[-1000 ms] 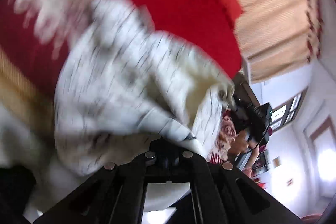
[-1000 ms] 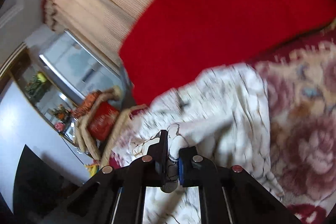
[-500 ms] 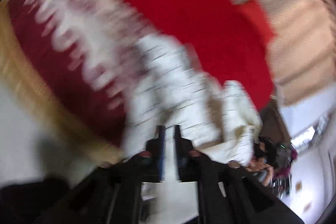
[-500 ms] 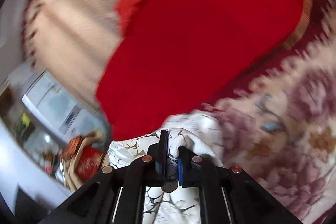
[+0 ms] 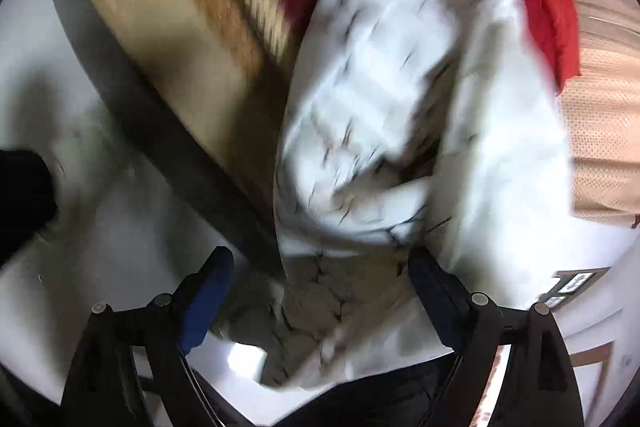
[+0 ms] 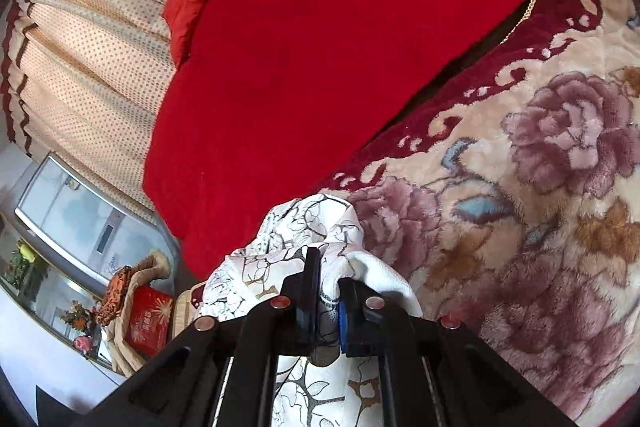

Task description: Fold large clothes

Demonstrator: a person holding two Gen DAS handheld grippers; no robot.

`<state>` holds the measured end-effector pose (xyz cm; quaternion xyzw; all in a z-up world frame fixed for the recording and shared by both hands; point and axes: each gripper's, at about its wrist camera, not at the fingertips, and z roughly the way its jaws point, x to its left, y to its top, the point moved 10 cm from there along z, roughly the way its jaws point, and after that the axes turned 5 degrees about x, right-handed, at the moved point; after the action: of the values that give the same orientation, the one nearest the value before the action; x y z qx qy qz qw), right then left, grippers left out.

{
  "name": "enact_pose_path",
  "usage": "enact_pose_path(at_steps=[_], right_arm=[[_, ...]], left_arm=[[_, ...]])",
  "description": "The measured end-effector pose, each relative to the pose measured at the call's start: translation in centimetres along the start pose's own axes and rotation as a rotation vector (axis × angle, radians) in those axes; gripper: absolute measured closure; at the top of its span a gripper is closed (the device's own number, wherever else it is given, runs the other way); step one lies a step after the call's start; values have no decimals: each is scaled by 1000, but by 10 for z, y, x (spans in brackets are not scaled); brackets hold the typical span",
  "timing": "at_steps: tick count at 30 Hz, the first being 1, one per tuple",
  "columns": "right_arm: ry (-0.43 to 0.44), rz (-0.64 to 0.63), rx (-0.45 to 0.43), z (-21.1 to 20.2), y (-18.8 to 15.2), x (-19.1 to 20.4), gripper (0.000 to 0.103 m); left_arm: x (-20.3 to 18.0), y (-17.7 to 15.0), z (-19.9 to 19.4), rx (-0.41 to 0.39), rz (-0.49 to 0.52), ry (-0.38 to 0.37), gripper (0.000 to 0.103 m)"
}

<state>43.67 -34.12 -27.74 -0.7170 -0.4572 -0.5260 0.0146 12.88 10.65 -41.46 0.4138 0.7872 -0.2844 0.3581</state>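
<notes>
White patterned garment (image 6: 320, 247) bunched on flowered bed blanket (image 6: 540, 227), right gripper (image 6: 326, 307) clamped on its fold, left gripper (image 5: 320, 291) jaws just opened wide, cloth (image 5: 380, 107) loose between them, blurred.

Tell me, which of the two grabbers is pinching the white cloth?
The right gripper: its jaws are shut tight on the white branch-print cloth. The left gripper has just opened wide, so the cloth only lies loose between its fingers.
</notes>
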Motion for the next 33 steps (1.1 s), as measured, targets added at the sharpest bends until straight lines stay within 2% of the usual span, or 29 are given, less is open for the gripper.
enact_pose_path(at_steps=[2, 4, 6, 7, 8, 9, 10, 11, 16, 19, 23, 25, 27, 29, 31, 33], right_arm=[[20, -8, -4, -1, 0, 4, 96], [19, -27, -4, -3, -2, 6, 96], [14, -39, 0, -3, -4, 7, 96], [17, -40, 1, -4, -4, 7, 96], [22, -41, 0, -4, -4, 7, 96], [30, -41, 0, -5, -4, 8, 96], [42, -44, 0, -7, -4, 10, 96], [54, -52, -3, -9, -4, 13, 96], [106, -171, -50, -27, -5, 41, 96], [141, -237, -70, -34, -9, 58, 96], [145, -246, -84, -36, -9, 63, 96], [123, -218, -105, -36, -3, 55, 96], [107, -167, -114, -36, 5, 41, 96], [95, -116, -117, -36, 11, 28, 96], [95, -90, -109, -34, 13, 21, 96], [85, -92, -104, -32, 12, 20, 96]], left_arm=[[-3, -8, 13, 46, -47, -62, 15], [-20, -14, 15, 53, -16, -133, 16], [-43, -19, 14, 49, 42, -200, 39], [-51, -20, 14, 53, 58, -216, 63], [-59, -19, 14, 51, 74, -222, 80], [-67, -19, 11, 40, 95, -220, 87], [-74, -18, 8, 30, 112, -222, 101], [-84, -19, 3, 17, 137, -223, 103], [-140, -17, -23, -41, 282, -223, 103], [-179, -15, -31, -61, 408, -163, 103], [-242, 1, -23, -69, 565, -92, 103], [-276, 16, -30, -123, 647, -83, 103], [-270, 31, -47, -167, 633, -109, 103], [-257, 45, -66, -189, 598, -125, 98], [-223, 62, -75, -220, 526, -89, 94], [-177, 72, -88, -255, 409, -37, 62]])
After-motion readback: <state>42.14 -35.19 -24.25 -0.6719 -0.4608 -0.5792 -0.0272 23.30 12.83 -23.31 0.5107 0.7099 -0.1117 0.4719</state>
